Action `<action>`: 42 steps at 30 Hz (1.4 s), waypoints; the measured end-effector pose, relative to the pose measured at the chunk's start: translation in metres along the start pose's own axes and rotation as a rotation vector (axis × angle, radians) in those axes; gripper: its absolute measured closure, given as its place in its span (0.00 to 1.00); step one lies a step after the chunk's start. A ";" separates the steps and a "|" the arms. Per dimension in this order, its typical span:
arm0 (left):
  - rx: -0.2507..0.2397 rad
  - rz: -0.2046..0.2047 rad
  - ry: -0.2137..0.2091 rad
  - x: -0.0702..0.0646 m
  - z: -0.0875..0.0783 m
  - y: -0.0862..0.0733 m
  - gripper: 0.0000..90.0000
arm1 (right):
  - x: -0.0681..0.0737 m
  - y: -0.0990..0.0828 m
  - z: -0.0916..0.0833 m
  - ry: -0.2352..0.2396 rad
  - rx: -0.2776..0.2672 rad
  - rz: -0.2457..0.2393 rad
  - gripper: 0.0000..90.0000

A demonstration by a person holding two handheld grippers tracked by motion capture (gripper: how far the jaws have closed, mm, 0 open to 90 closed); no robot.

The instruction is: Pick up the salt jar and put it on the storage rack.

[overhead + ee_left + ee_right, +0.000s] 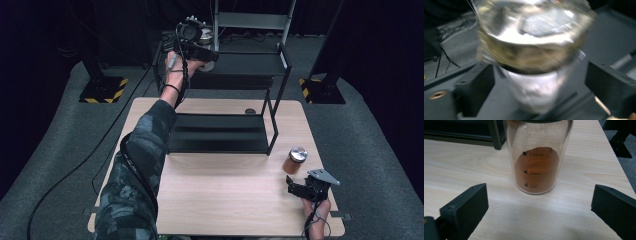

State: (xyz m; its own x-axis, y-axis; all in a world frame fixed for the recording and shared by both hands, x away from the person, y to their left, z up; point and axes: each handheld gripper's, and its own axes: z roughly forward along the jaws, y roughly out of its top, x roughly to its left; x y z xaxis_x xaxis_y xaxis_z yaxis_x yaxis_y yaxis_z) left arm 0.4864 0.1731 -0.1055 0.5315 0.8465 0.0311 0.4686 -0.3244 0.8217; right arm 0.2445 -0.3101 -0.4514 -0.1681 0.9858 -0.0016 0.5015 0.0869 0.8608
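The clear glass jar of orange-brown powder (537,160), metal-lidded, stands upright on the light wooden tabletop (220,195), long axis vertical, just ahead of my right tool (295,187), whose jaws are spread. My left tool (207,52), also spread, flanks a blurred pale jar (534,57) over the black metal shelf rack (240,65).

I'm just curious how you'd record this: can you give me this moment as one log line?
left gripper: open, at jar on shelf top | right gripper: open, facing orange-powder jar on table
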 end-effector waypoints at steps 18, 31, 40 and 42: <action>0.143 0.254 -0.018 -0.025 -0.041 -0.049 0.00 | 0.001 0.000 0.000 -0.003 0.002 -0.003 0.00; 0.245 0.303 -0.039 -0.033 -0.029 -0.129 0.00 | 0.001 0.000 0.000 -0.004 0.002 -0.001 0.00; 0.288 0.280 -0.042 -0.039 -0.015 -0.191 0.00 | 0.001 0.000 0.000 -0.003 0.000 0.002 0.00; 0.304 0.271 -0.044 -0.040 -0.011 -0.203 0.00 | 0.001 0.000 0.000 -0.005 -0.002 0.003 0.00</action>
State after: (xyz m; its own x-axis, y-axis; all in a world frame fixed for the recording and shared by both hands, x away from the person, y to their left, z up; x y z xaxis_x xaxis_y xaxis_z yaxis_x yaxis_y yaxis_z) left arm 0.3624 0.2097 -0.2675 0.6908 0.6965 0.1941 0.4909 -0.6489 0.5814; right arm 0.2439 -0.3095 -0.4516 -0.1629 0.9866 -0.0016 0.5003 0.0841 0.8618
